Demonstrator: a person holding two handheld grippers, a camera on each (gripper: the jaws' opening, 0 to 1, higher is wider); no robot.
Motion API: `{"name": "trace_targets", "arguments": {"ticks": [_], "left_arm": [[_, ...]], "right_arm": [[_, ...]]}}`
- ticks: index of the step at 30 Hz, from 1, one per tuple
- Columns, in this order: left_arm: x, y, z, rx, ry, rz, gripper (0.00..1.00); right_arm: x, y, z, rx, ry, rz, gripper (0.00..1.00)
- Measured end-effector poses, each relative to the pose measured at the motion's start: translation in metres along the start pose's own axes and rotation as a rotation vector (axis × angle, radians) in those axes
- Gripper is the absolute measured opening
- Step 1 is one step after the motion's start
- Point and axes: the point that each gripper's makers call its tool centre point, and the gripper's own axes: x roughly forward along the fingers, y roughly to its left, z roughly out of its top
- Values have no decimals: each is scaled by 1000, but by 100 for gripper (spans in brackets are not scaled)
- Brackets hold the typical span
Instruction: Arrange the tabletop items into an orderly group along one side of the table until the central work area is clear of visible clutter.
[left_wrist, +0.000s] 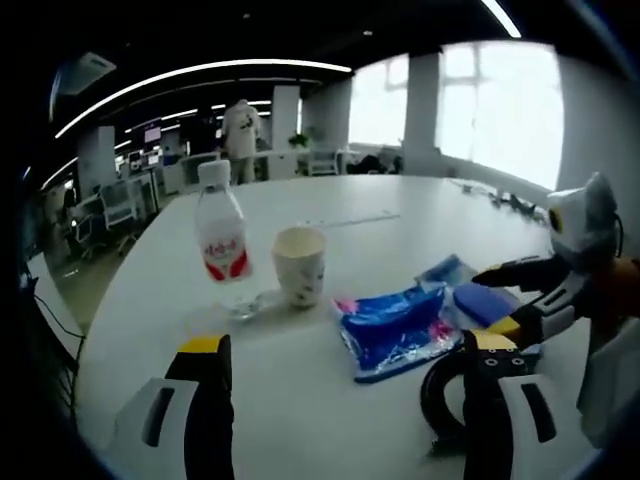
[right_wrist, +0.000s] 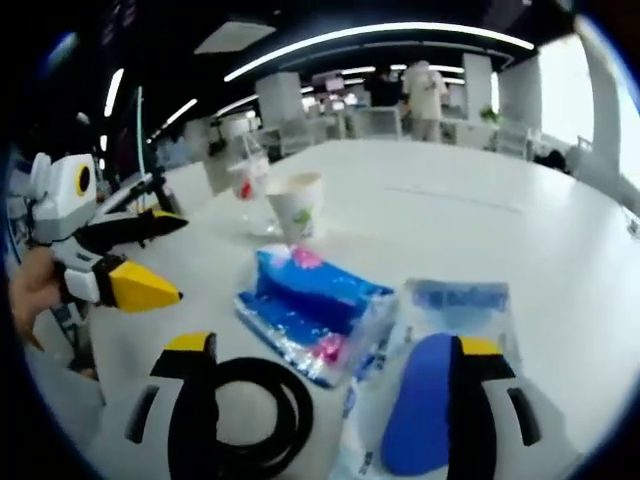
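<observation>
Your left gripper (left_wrist: 345, 350) and right gripper (right_wrist: 335, 350) both hover with jaws wide apart, holding nothing. Landmark: the crinkly blue plastic packet (right_wrist: 312, 310) mid-worktop (right_wrist: 480, 220). Nearest you, beside it, lie a black rubber ring (right_wrist: 262, 425) and dark blue oval pad (right_wrist: 420, 410); beyond stand a white paper cup (right_wrist: 296, 206) and clear red-labelled water bottle (left_wrist: 221, 232), probably your gathering side.

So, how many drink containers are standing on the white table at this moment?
2: a water bottle with a red label and a paper cup right beside it, both upright beyond the blue tissue pack. Others may be outside the views.
</observation>
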Motion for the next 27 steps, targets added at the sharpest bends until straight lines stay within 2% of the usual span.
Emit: {"name": "trace_targets", "arguments": {"ticks": [7,11,14,19,27], "left_arm": [[10,5,-9,-8,22,14,86],[16,8,-15,-23,26,17,75],[21,8,-18,-35,29,14,67],[28,4,-27,-25,49,3,58],[36,4,-42,-51,88,14,50]], "right_arm": [[6,-7,1,-6,-16,-19,84],[8,-14,-1,18,-15,-48,65],[9,-17,-1,23,-28,-60,58],[10,-18,1,23,-48,-69,39],[13,-13,-4,24,-39,-60,26]]}}
